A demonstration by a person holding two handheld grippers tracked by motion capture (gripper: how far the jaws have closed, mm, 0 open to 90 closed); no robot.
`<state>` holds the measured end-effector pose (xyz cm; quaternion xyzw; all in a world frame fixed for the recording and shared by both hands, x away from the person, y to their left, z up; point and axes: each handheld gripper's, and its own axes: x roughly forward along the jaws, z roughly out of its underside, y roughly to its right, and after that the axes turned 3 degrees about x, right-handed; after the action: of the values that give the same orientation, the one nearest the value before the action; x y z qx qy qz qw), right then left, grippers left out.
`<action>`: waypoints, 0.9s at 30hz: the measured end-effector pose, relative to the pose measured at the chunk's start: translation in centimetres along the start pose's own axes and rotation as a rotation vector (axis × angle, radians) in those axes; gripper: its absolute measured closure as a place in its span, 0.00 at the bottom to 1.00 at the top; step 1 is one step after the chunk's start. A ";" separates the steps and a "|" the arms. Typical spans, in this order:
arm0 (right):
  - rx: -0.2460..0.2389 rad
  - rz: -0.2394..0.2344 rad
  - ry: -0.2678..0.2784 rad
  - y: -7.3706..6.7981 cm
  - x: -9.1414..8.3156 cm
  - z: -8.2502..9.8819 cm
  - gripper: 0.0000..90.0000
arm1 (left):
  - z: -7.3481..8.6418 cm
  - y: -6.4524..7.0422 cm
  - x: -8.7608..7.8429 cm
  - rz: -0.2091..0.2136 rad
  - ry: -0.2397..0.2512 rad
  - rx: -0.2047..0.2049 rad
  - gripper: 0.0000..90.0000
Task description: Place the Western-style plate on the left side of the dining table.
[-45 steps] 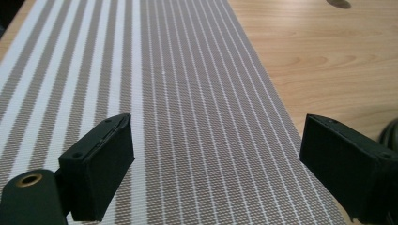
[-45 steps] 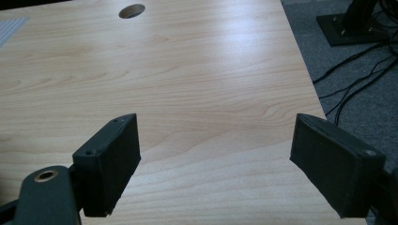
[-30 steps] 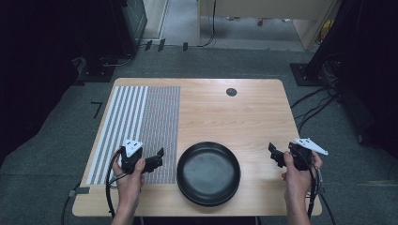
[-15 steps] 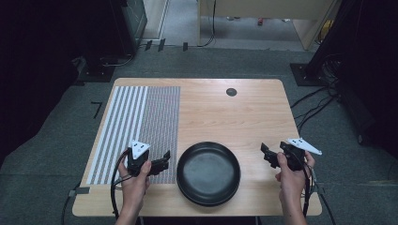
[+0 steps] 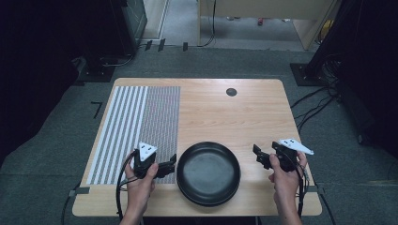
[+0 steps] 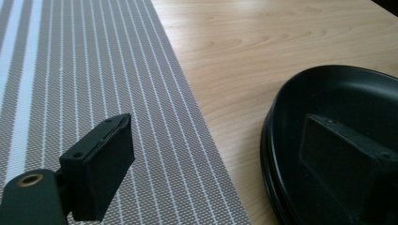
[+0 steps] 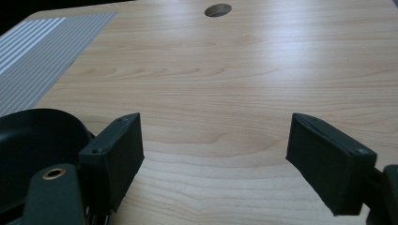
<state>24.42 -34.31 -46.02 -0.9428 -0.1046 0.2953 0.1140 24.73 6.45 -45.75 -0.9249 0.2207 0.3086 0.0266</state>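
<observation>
Both grippers, left (image 5: 165,167) and right (image 5: 259,157), edged closer to the pan (image 5: 208,173).

1. A wooden table (image 5: 220,112) with a pale grain carries everything; it stands on grey carpet.
2. A striped placemat (image 5: 138,126) lies flat on the table, beneath and ahead of the left gripper (image 5: 166,166). Its outer half has broad white stripes, its inner half fine ones.
3. A black pan (image 5: 208,173) sits on the bare wood between the two grippers, just beside the left gripper's jaws and near the right gripper (image 5: 259,156). Its rim meets the placemat's edge.
4. A round dark hole (image 5: 231,92) is set in the tabletop, well ahead of both grippers.
5. The wood ahead of the right gripper's spread jaws is bare.
</observation>
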 end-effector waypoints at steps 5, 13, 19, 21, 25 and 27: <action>-0.003 -0.017 -0.001 -0.6 0.1 0.1 0.21 | 0.1 0.6 0.2 0.015 -0.008 0.009 0.11; -0.016 -0.033 -0.005 -1.5 0.4 0.2 0.21 | 0.1 1.0 0.3 0.028 -0.018 0.010 0.12; -0.048 -0.052 -0.017 -2.6 1.0 0.6 0.23 | 0.1 1.6 0.4 0.043 -0.026 0.022 0.14; -0.055 -0.059 -0.020 -2.8 1.1 0.8 0.25 | 0.2 1.8 0.5 0.049 -0.030 0.021 0.15; -0.062 -0.071 -0.030 -3.2 1.4 1.0 0.27 | 0.2 2.0 0.7 0.056 -0.044 0.025 0.15; -0.070 -0.071 -0.047 -3.6 1.8 1.2 0.30 | 0.3 2.2 0.9 0.069 -0.060 0.021 0.16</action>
<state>24.67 -30.23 -46.93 -0.9346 -0.1512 0.3094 0.0887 24.26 4.17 -46.33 -0.9066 0.2549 0.3348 0.0322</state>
